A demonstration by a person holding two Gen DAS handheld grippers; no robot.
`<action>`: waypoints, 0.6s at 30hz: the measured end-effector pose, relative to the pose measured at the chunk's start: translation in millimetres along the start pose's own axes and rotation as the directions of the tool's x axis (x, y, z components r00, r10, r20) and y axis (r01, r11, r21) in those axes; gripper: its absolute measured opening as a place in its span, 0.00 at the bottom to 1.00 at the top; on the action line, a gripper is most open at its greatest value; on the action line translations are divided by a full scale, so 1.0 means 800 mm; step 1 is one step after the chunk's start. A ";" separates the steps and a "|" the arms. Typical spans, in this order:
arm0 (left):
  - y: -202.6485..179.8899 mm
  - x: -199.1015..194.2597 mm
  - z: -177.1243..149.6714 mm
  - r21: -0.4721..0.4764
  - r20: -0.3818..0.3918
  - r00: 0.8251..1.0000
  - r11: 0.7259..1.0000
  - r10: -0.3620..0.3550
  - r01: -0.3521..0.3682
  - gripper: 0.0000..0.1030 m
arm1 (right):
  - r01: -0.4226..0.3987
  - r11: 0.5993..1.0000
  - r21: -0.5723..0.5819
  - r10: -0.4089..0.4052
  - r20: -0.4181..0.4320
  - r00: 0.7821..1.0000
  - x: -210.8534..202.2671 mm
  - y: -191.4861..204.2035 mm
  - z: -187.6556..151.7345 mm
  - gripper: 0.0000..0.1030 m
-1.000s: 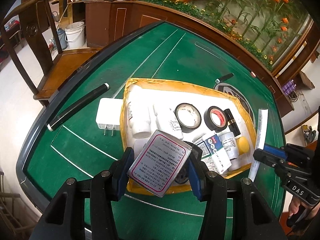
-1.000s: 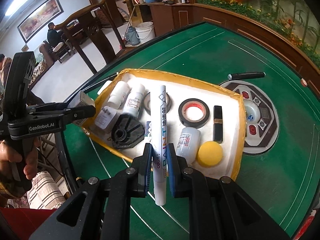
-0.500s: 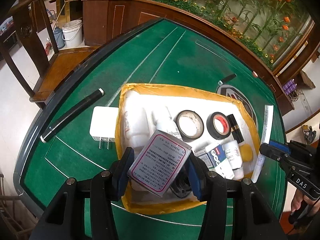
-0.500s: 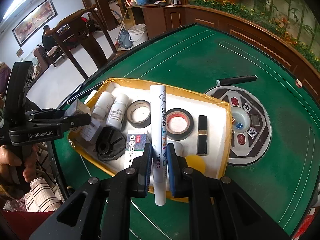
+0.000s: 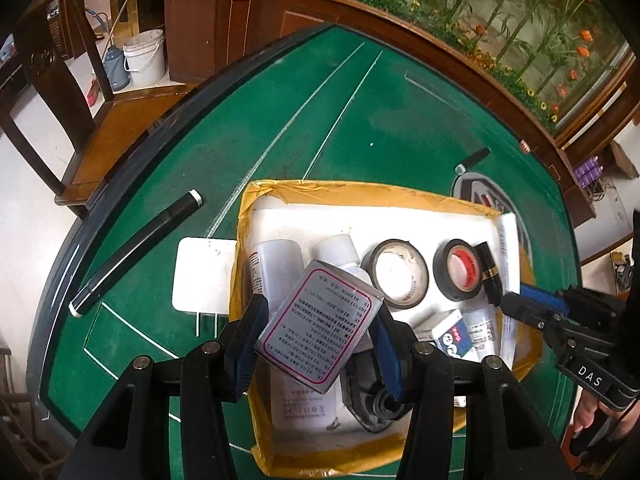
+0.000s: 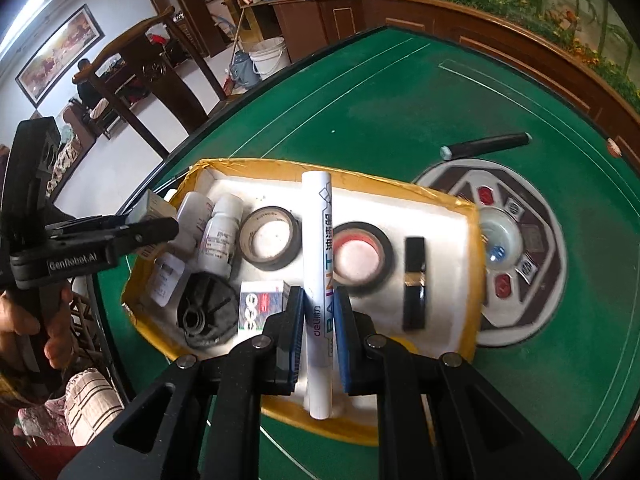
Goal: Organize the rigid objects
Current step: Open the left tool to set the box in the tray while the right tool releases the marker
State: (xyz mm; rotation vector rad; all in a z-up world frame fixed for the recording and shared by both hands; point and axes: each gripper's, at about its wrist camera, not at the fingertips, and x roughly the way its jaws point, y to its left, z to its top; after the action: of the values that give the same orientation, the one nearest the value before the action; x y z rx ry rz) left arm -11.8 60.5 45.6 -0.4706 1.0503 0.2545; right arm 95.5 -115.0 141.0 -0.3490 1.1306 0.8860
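Note:
A yellow-taped box point(image 5: 360, 190) point(image 6: 476, 264) lined in white lies on the green table, with bottles, two tape rolls point(image 5: 398, 272) point(image 6: 356, 254), a black lipstick point(image 6: 414, 282) and a black disc point(image 6: 204, 312) inside. My left gripper point(image 5: 318, 326) is shut on a flat silver tin with a red-bordered label point(image 5: 320, 324), held over the box's near left part. My right gripper point(image 6: 316, 312) is shut on a white paint marker point(image 6: 320, 264), held upright above the middle of the box. In the left wrist view that marker point(image 5: 508, 256) shows at the box's right side.
A white plug adapter point(image 5: 204, 276) and a black tube point(image 5: 136, 246) lie on the felt left of the box. A round control panel point(image 6: 516, 240) and a black pen point(image 6: 486, 145) sit beyond its right end. A wooden chair point(image 5: 64, 92) stands off the table.
Both grippers have moved in over the box with their loads, and the box now looks larger and nearer. Neither grip has changed.

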 end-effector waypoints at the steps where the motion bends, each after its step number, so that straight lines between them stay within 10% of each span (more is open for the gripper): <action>1: -0.001 0.004 0.001 0.002 -0.006 1.000 1.000 0.001 -0.001 0.52 | 0.003 1.000 -0.010 -0.003 -0.007 1.000 0.006 0.003 0.004 0.13; 18: -0.042 0.019 0.022 0.095 -0.008 1.000 0.995 -0.011 0.012 0.52 | 0.024 1.000 -0.019 -0.026 -0.106 0.994 0.065 0.008 0.016 0.13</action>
State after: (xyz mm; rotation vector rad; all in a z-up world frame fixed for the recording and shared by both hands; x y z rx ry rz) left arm 23.2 39.4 47.7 -0.3918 1.0615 0.1922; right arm 106.4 -80.4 101.3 -0.4284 1.2143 0.8641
